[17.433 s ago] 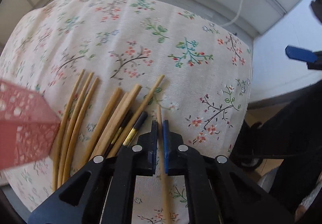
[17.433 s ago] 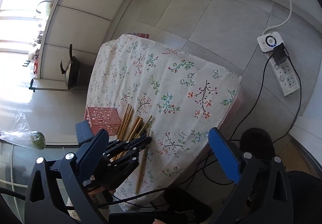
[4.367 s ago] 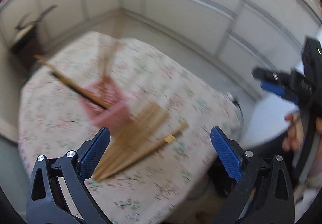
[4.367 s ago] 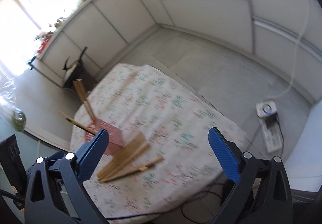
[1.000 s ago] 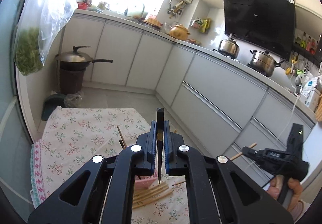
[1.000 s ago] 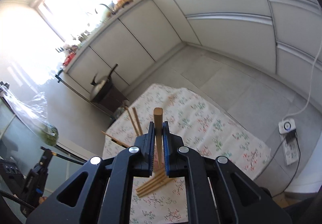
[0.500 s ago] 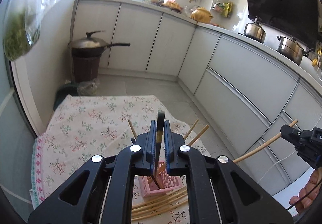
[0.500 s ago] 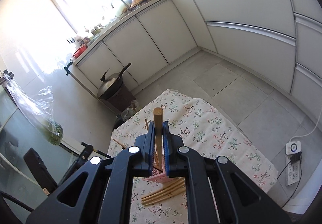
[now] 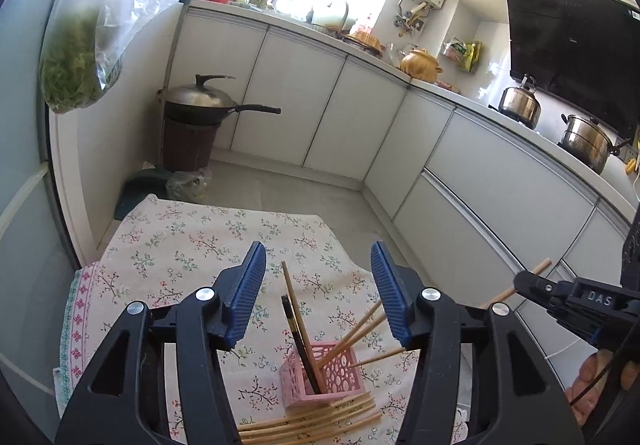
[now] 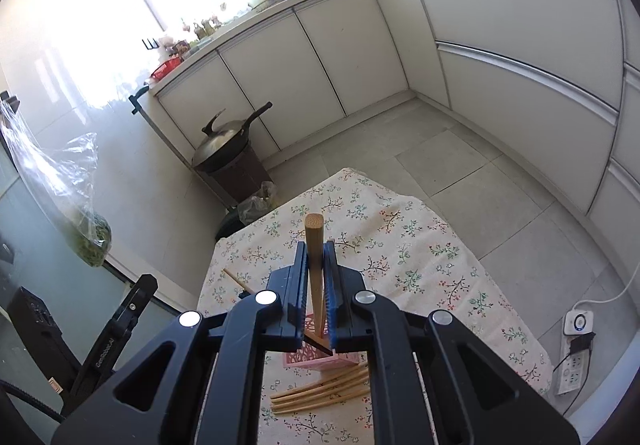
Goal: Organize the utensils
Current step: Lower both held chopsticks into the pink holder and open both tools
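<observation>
The pink holder (image 9: pixel 323 377), a square plastic cup with lacy oval cut-outs, stands on the flowered tablecloth (image 9: pixel 192 245), and everything is placed off it. Inside it lean a dark, glossy chopstick (image 9: pixel 298 337) and several pale bamboo ones (image 9: pixel 352 333), splayed to its left and right. Just in front of the holder a loose row of smooth bamboo chopsticks (image 9: pixel 308 419) lies flat on the cloth. Above the holder the left gripper (image 9: pixel 318 291) has its ribbed blue pads spread and opening, with nothing pinched; the standing sticks show in the gap. The right gripper (image 10: pixel 316 297), also above the holder, is pressed together on a round-ended wooden chopstick (image 10: pixel 314 245), held upright. To the holder's right that same gripper shows in the left view, stick poking out.
</observation>
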`<action>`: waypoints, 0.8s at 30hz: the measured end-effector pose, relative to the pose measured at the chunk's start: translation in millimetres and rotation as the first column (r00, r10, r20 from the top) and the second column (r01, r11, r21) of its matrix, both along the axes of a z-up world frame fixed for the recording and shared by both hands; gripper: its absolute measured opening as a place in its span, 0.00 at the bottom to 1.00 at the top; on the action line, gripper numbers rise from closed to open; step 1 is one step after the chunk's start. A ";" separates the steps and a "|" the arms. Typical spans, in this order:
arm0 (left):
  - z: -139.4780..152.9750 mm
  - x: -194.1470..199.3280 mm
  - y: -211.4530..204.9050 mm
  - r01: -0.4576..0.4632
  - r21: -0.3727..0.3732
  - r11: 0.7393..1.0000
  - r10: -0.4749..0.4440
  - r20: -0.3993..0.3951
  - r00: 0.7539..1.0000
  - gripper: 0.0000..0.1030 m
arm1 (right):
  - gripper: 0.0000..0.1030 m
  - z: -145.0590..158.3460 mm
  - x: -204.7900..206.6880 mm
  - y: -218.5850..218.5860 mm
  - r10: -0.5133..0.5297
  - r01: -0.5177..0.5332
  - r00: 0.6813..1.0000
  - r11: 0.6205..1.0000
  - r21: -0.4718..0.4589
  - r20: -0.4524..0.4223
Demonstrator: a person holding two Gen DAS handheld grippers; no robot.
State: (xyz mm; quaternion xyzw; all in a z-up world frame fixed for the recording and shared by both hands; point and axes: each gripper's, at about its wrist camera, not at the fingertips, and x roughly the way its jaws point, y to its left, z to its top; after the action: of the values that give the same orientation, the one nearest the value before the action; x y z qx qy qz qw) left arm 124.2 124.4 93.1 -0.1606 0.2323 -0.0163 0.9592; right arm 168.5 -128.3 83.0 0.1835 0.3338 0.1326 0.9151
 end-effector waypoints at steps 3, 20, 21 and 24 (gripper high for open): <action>0.5 -0.1 -5.5 0.003 0.022 1.000 -0.003 0.001 1.000 0.51 | 0.08 -5.7 9.2 9.8 0.001 -0.002 1.000 1.000 -0.028 -0.011; -1.3 -4.5 -32.7 0.028 0.136 0.990 -0.028 -0.005 1.000 0.60 | 0.22 -18.4 -7.1 33.6 0.044 -0.037 0.997 0.991 -0.125 0.059; -1.6 -5.2 -34.0 0.029 0.144 0.989 -0.029 -0.004 1.000 0.61 | 0.24 -18.6 -10.0 33.9 0.048 -0.040 0.997 0.991 -0.128 0.062; -1.8 -8.4 -37.2 0.025 0.167 0.986 -0.025 0.001 1.000 0.64 | 0.28 -20.0 -16.1 32.3 0.050 -0.041 0.997 0.991 -0.128 0.064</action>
State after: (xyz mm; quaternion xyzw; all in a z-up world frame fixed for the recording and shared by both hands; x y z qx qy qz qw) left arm 115.8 87.3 91.3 -0.0767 0.2332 -0.0090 0.9694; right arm 152.4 -96.0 62.9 0.1127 0.3149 0.1379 0.9323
